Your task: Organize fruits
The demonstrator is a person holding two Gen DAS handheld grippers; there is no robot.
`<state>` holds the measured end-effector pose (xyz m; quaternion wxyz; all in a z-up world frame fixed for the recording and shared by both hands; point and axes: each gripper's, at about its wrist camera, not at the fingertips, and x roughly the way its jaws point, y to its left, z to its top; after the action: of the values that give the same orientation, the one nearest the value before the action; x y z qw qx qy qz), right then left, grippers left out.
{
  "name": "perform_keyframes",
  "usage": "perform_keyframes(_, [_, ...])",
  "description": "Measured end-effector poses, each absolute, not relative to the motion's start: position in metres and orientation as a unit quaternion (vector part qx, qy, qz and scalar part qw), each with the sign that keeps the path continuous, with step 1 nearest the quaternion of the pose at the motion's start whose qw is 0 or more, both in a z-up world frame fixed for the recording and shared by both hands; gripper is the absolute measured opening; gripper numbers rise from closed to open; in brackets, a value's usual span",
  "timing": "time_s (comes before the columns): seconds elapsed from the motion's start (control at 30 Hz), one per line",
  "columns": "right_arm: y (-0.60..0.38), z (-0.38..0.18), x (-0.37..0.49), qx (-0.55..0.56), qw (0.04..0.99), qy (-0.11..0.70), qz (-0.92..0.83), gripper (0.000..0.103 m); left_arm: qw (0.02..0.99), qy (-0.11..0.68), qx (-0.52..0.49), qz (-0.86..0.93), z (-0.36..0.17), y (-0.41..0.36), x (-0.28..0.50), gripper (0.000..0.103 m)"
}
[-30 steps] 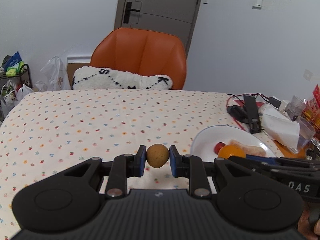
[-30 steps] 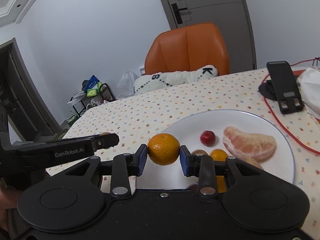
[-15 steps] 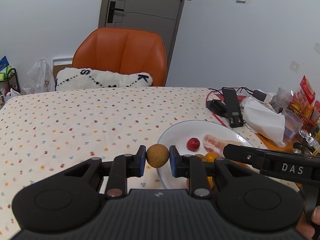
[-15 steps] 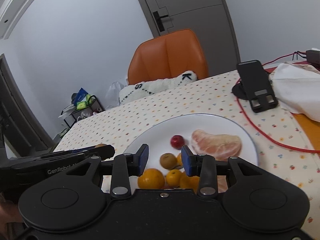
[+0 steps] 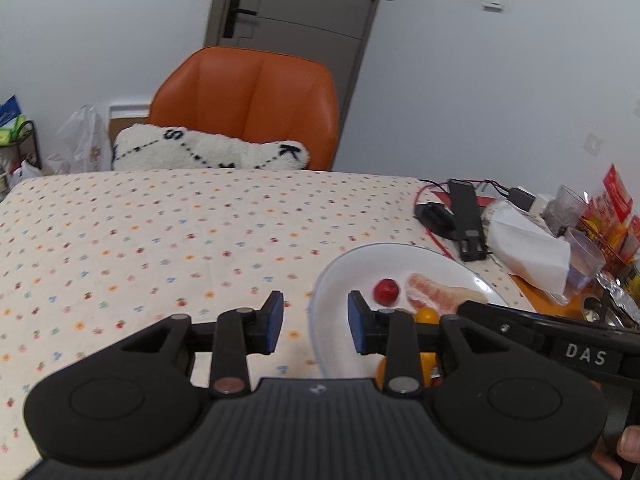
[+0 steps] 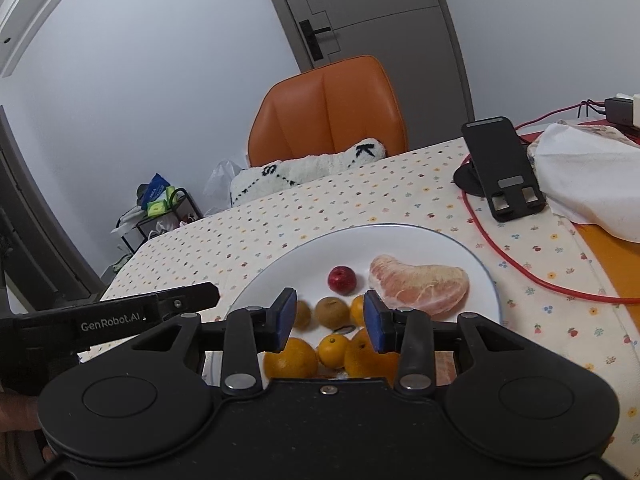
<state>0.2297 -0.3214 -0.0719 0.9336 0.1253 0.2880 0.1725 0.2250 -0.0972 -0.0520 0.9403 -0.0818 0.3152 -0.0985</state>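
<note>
L gripper (image 5: 315,328): jaws wide, nothing between them, hanging over the near-left rim of the white plate (image 5: 320,300), which sits on the bench w/ the dotted cloth (image 5: 160,240). Beyond the plate, far side of the bench: orange chair (image 5: 256,104) w/ a fluffy white cushion (image 5: 208,152).

On the plate, left to right in the right wrist view: a brownish round fruit (image 6: 301,314) half hidden behind the left blue pad, a second brown one (image 6: 332,312) just beside it, a small red fruit (image 6: 342,279) behind, then the peeled pomelo segment (image 6: 420,286) toward the right rim. Nearer the camera, a row of oranges (image 6: 290,358), close together, some touching.

R gripper (image 6: 330,326): jaws also wide and empty, low over the fruit cluster.

Step, as I read it: both loads look dropped off, fruit gathered on the plate. No loose fruit visible on the cloth, so next move prob. is to lift both grippers clear w/o nudging the round pieces, which will roll easily.

Pomelo segment: long axis runs left-right across the plate, curved back toward the far side, tapered end pointing right. The rest are roundish, no real axis.

Right of the plate: black phone stand (image 6: 502,172), red cable (image 6: 520,268), white paper bag (image 6: 592,184).
</note>
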Motion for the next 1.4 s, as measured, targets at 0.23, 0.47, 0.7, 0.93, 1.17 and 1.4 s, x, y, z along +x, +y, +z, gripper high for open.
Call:
perform_keyframes(0.23, [-0.308, -0.074, 0.228, 0.115, 0.932, 0.29, 0.185, 0.046, 0.942, 0.314, -0.09, -0.071, -0.051, -0.078, 0.215, 0.048])
perform_keyframes(0.47, [-0.297, -0.074, 0.221, 0.109, 0.93, 0.29, 0.196, 0.049, 0.944, 0.313, -0.093, -0.052, -0.049, -0.064, 0.202, 0.055])
perform_keyframes(0.7, [-0.285, -0.07, 0.211, 0.099, 0.931, 0.282, 0.207, 0.062, 0.945, 0.309, -0.098, -0.034, -0.048, -0.051, 0.183, 0.068])
perform_keyframes(0.93, [-0.275, -0.068, 0.194, 0.091, 0.935, 0.27, 0.209, 0.079, 0.95, 0.298, -0.095, -0.013, -0.045, -0.04, 0.159, 0.079])
perform_keyframes(1.17, [-0.268, -0.064, 0.174, 0.085, 0.939, 0.257, 0.211, 0.098, 0.95, 0.298, -0.095, 0.001, -0.042, -0.028, 0.135, 0.085])
perform_keyframes(1.4, [-0.267, -0.058, 0.159, 0.081, 0.941, 0.25, 0.215, 0.103, 0.949, 0.3, -0.093, 0.003, -0.036, -0.025, 0.113, 0.086])
